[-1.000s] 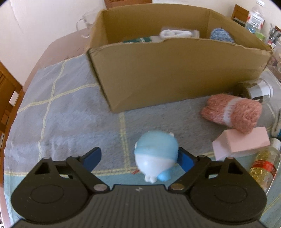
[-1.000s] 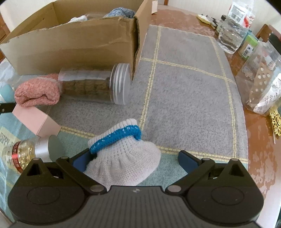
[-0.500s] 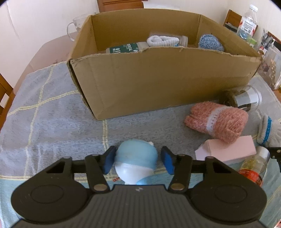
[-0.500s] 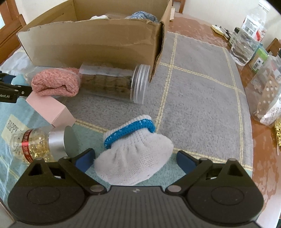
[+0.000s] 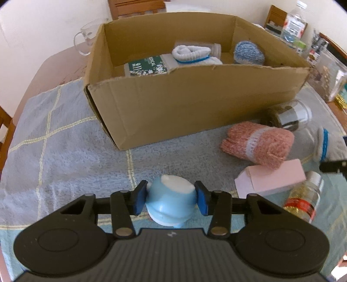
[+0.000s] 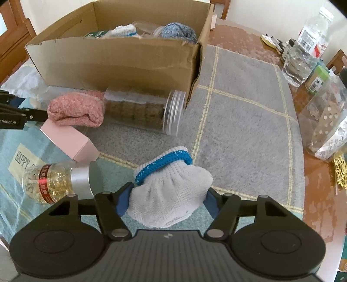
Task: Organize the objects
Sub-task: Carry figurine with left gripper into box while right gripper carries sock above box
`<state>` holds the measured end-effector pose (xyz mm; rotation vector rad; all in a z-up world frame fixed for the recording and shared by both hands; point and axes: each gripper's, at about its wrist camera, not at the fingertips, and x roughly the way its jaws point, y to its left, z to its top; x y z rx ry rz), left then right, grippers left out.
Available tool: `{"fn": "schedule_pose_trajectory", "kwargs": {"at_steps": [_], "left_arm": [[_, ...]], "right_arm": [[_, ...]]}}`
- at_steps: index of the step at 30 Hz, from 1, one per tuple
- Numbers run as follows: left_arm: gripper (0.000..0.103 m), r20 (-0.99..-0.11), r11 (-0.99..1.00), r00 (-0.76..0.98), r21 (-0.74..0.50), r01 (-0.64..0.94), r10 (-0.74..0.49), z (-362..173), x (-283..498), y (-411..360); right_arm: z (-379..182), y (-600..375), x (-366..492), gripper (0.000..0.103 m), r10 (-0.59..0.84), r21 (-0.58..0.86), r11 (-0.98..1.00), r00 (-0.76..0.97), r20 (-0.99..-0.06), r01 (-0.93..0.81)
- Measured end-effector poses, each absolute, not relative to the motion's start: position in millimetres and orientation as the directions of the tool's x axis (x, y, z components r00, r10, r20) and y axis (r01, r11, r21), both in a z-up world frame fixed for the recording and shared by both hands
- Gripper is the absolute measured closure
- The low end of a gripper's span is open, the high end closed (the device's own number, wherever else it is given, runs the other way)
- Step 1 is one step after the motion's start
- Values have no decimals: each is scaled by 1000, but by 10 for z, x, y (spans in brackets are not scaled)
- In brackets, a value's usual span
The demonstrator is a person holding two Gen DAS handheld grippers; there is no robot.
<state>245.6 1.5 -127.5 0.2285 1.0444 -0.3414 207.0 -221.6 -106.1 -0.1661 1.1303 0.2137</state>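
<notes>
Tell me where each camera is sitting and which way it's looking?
Left wrist: sits on the left gripper, looking forward over its fingers at the cardboard box; the gripper is shut on a blue toy.
Right wrist: sits on the right gripper, looking toward the same box from its right end; the gripper is shut on a white glove.
Both views share the box, the pink glove, the pink box and the bottle.

walls [image 5: 32, 26]: plain white | table [image 6: 243, 39]: glossy brown wood, grey checked cloth [image 6: 245, 121] on top | wooden chairs [image 5: 136, 6] around | soft daylight
</notes>
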Motion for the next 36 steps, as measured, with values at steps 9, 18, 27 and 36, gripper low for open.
{"fn": "schedule_pose_trajectory", "kwargs": {"at_steps": [9, 18, 27, 36], "left_arm": [[58, -874, 886, 436, 13, 464, -216, -874, 2407, 61], [58, -840, 827, 443, -10, 562, -311, -264, 2509, -34], [58, -790, 809, 505, 20, 587, -347, 137, 3002, -186], [58, -776, 813, 537, 54, 580, -331, 136, 3700, -282]], "right_arm": [[-822, -2357, 2184, 32, 108, -24, 958, 433, -895, -287], [-318, -2268, 2230, 32, 191, -12, 923, 484, -854, -385], [123, -2063, 2410, 32, 279, 6, 892, 540, -794, -452], [325, -1860, 2739, 32, 316, 2, 876, 570, -759, -482]]}}
